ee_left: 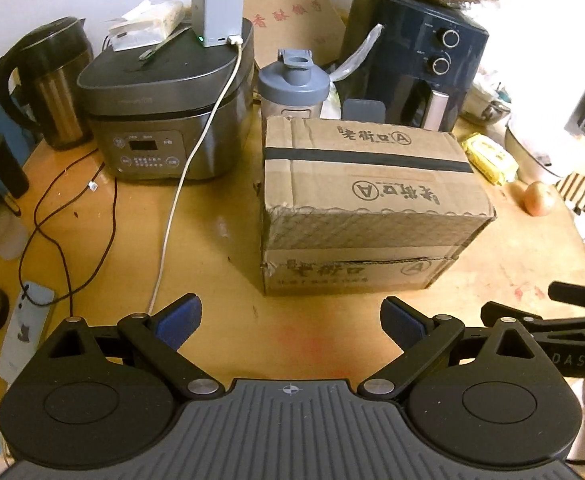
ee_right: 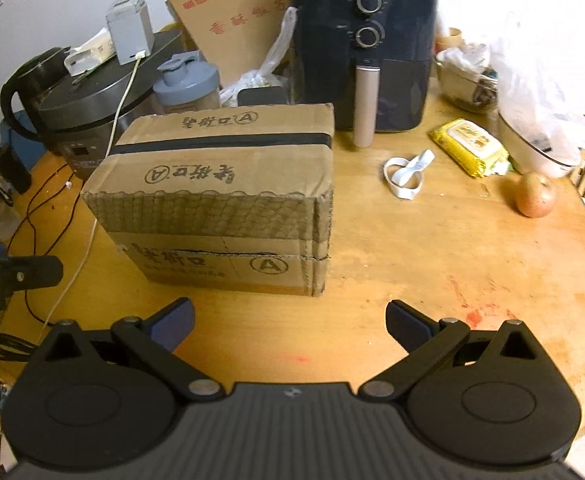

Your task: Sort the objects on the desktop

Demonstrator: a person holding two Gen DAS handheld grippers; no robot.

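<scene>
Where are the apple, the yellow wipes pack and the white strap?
apple (ee_right: 535, 199): right wrist view, middle of its front skin.
wipes pack (ee_right: 468, 145): right wrist view, on its top label.
strap (ee_right: 406, 174): right wrist view, on the folded middle part.

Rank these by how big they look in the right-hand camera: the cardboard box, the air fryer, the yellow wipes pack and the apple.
1. Cardboard box, though it sits nearest the camera.
2. Air fryer, farther back, so these two may really be close.
3. Yellow wipes pack.
4. Apple.
</scene>
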